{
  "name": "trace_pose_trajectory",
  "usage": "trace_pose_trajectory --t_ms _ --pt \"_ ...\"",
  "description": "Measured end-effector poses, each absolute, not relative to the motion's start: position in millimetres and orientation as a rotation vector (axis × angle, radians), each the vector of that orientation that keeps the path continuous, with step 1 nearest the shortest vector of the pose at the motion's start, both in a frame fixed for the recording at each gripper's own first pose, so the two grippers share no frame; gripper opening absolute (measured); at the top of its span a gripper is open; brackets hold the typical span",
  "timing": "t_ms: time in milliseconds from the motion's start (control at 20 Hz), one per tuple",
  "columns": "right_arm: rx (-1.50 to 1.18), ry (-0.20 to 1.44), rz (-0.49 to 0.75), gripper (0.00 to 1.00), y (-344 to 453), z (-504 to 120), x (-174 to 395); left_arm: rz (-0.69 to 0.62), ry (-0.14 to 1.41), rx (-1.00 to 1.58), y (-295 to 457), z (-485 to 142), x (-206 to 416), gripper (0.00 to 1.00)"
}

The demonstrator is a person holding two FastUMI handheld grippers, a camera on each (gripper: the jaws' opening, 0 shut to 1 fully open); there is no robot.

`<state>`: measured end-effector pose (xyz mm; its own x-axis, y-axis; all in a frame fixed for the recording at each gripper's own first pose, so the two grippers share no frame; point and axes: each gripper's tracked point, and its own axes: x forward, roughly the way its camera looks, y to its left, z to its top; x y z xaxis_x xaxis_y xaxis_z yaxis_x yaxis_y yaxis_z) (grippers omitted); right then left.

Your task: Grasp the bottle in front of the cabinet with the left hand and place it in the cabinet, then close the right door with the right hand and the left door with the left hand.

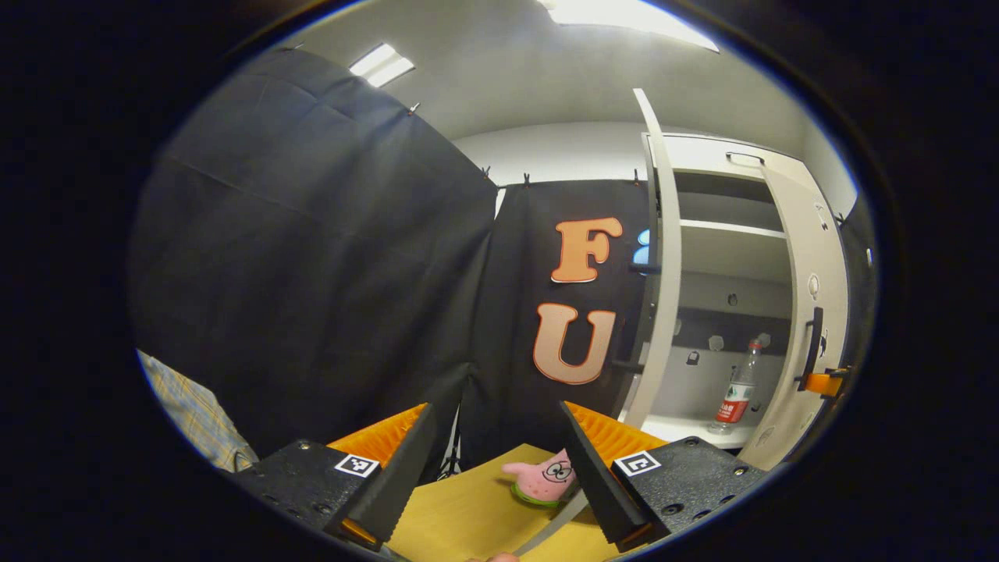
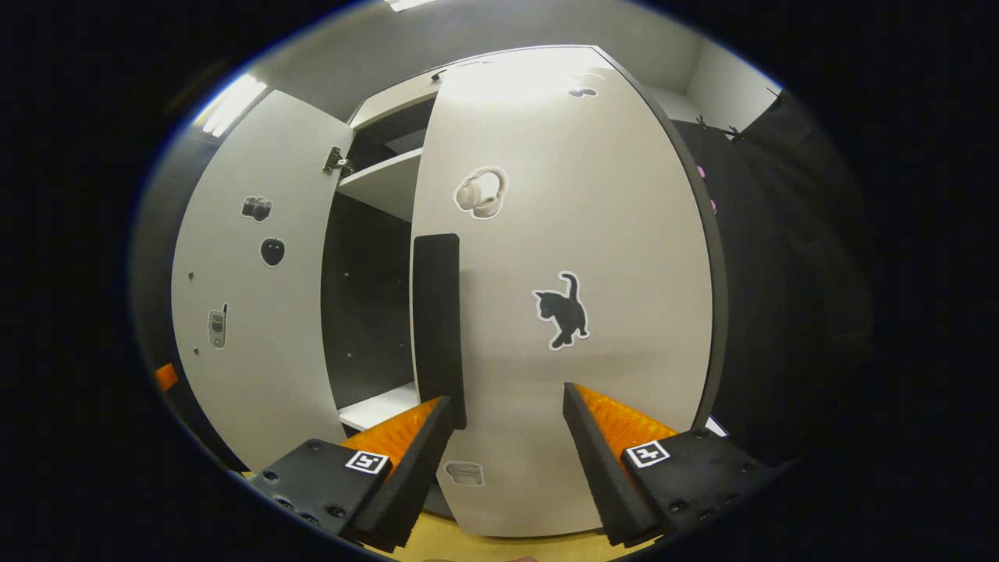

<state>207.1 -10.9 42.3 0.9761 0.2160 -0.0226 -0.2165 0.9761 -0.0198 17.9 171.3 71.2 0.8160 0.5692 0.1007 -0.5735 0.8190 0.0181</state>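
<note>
Standing upright on the bottom shelf point(image 1: 687, 428) inside the cabinet point(image 1: 730, 234), the bottle point(image 1: 737, 388) is seen in the left gripper view: clear body, red label, red cap, near the shelf's front edge and toward the right door point(image 1: 804, 312).

Left gripper point(image 1: 499, 449): jaws spread wide, nothing held between the fingers point(image 1: 406, 468). It is held off to the left of the cabinet, well apart from the bottle, aimed at the black booth cloth point(image 1: 312, 273). A pink starfish plush toy point(image 1: 542, 478) lies on the yellow tabletop point(image 1: 460, 515) between the fingers, just beside the right-hand one; contact cannot be told.

Left door point(image 1: 659, 257) is seen edge-on here, swung open, a dark handle on its edge. In the right gripper view the left door point(image 2: 250, 297) is seen open too, its inner face with small stickers turned toward the camera.

Right door point(image 2: 562, 297) is seen up close in the right gripper view, partly closed, a gap left to the dark interior point(image 2: 367, 304). Black vertical handle point(image 2: 437, 328), headphone sticker point(image 2: 481, 192) and cat sticker point(image 2: 563, 311) are on its outer face.

Right gripper point(image 2: 507, 445): jaws wide open, nothing gripped. Its left finger point(image 2: 414, 460) sits just at the lower end of the handle; touching or not cannot be told. In the left gripper view a part of a gripper point(image 1: 826, 382) is seen beside the right door's handle point(image 1: 813, 343).
</note>
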Motion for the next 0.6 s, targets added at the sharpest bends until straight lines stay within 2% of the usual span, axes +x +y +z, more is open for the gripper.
trace_pose_trajectory --t_ms 200,350,400,550,600 --pt "-0.008 0.046 0.228 0.94 -22.5 32.7 173.6 0.568 -0.134 0.009 191.8 102.2 53.6 0.92" --pt "0.002 0.077 0.233 0.95 -31.3 25.6 147.9 0.545 -0.139 0.030 197.1 112.4 75.4 0.94" --pt "0.000 0.072 0.226 0.95 -36.1 25.4 142.4 0.540 -0.136 0.054 195.2 113.2 83.5 0.92" --pt "0.001 0.046 0.179 0.94 -54.8 21.6 134.5 0.533 -0.144 0.118 182.1 119.2 99.4 0.94" --pt "0.007 0.060 0.170 0.94 -59.3 16.7 131.4 0.533 -0.154 0.140 180.6 123.1 99.4 0.88"
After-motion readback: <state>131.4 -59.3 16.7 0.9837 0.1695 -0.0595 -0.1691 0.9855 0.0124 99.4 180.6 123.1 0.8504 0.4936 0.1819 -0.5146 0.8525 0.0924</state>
